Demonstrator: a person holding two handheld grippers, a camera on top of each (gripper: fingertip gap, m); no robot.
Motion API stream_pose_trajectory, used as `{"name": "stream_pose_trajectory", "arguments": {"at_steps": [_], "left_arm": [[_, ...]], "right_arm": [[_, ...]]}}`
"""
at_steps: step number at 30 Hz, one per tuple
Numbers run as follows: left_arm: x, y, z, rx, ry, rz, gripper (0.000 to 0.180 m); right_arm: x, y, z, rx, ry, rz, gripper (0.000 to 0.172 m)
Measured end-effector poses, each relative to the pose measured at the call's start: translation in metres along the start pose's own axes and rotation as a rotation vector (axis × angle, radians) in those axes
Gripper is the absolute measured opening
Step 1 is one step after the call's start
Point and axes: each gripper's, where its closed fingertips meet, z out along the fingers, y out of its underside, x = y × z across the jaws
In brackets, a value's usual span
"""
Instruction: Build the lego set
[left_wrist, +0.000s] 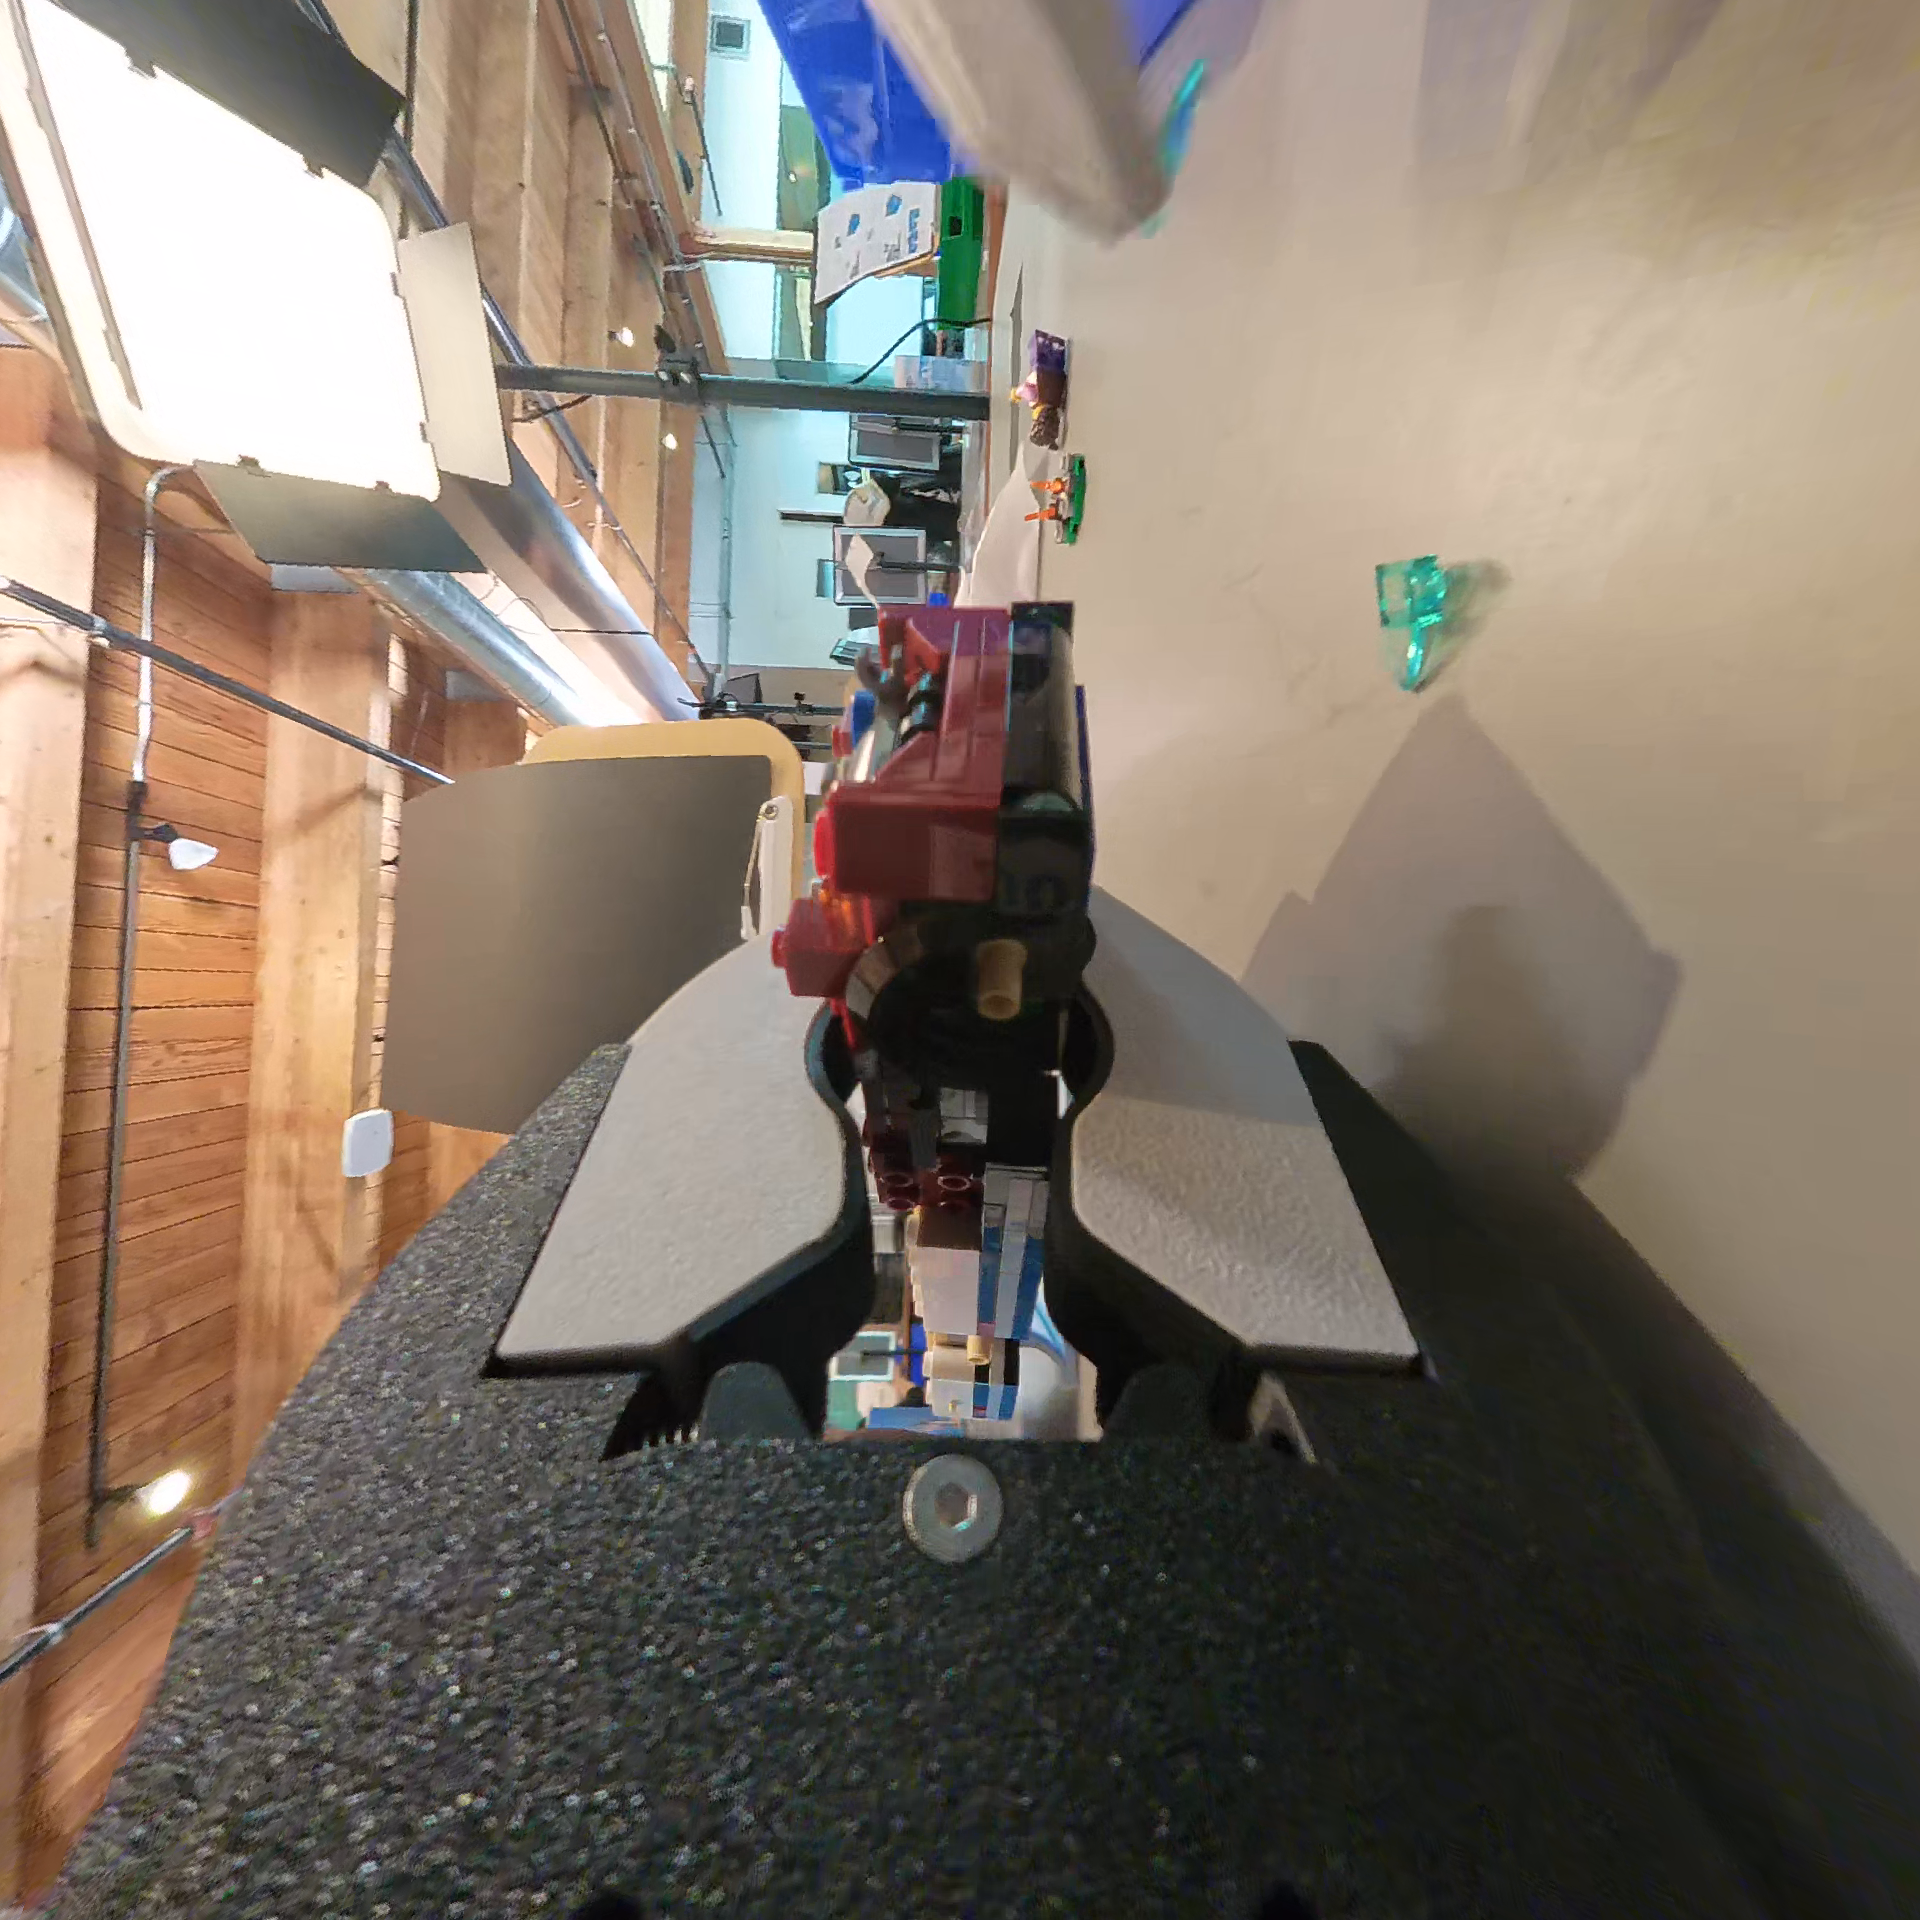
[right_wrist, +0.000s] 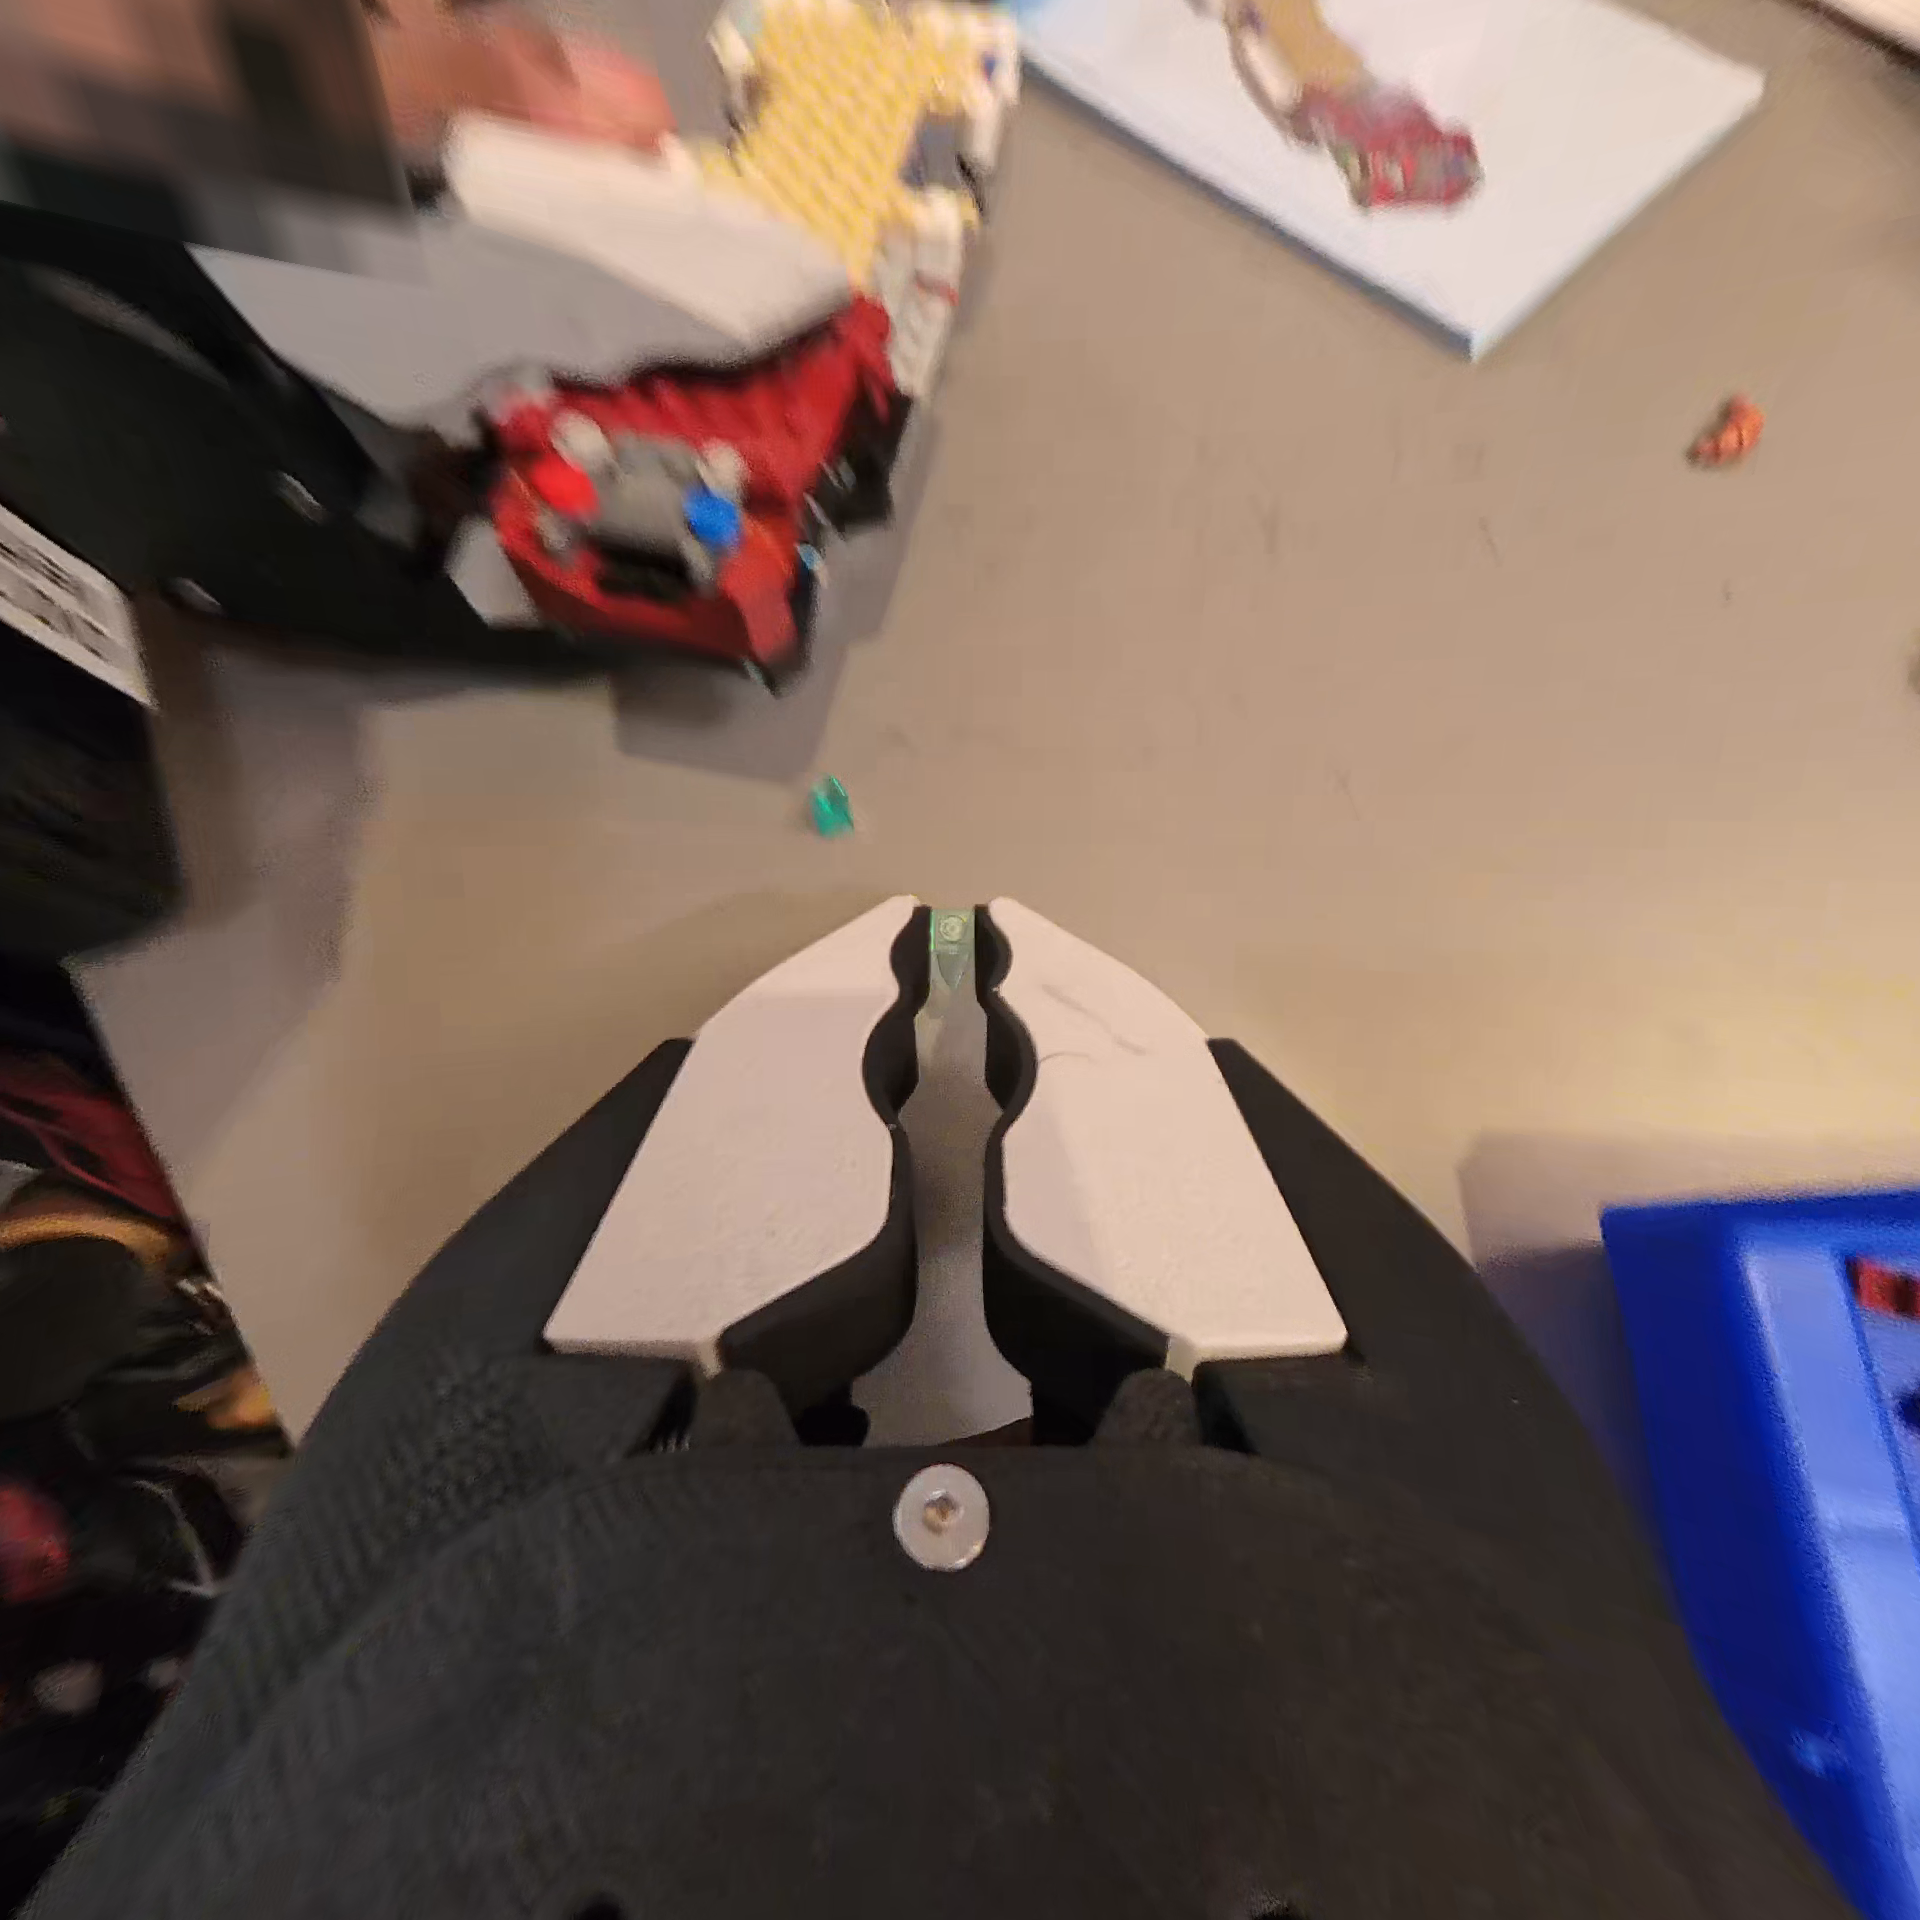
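Where the beige counter (right_wrist: 1299, 644) runs toward timber walls (left_wrist: 187, 935) and a metal duct (left_wrist: 499, 623): left gripper (left_wrist: 961, 997) clamped on a dark-red and black brick model (left_wrist: 956, 831), right gripper (right_wrist: 951, 935) pinching a small clear green piece (right_wrist: 948, 940). Loose on the counter: another green piece (right_wrist: 831, 805), a pale booklet (right_wrist: 1455, 156) at the far edge, a blue bin (right_wrist: 1787, 1455) at the near right corner.

Two handheld grippers are in play — the left gripper (left_wrist: 961, 997) and the right gripper (right_wrist: 951, 914). One dark-red and black brick-built vehicle (left_wrist: 956, 821) sits between the left one's fingers. Clear green bricks number two — one loose clear green brick (right_wrist: 830, 805) on the table (right_wrist: 1299, 675), one clear green brick (right_wrist: 948, 951) pinched at the right one's tips. One blue bin (right_wrist: 1766, 1475) near right, one instruction booklet (right_wrist: 1558, 208) far right, one small orange piece (right_wrist: 1727, 428).
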Motion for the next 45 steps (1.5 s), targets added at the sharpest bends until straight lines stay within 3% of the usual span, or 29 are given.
{"name": "stream_pose_trajectory", "arguments": {"at_steps": [4, 8, 45], "left_arm": [[-0.004, -0.003, -0.001, -0.004, -0.037, 0.044, 0.036], [-0.007, -0.002, -0.002, -0.01, -0.056, 0.061, 0.036], [-0.011, -0.002, -0.006, -0.006, -0.08, 0.037, 0.035]], "right_arm": [[-0.021, -0.041, 0.003, 0.115, -0.076, 0.014, 0.008], [-0.03, -0.053, 0.01, 0.108, -0.096, 0.006, 0.008], [-0.035, -0.061, 0.014, 0.198, -0.098, 0.137, 0.009]]}}
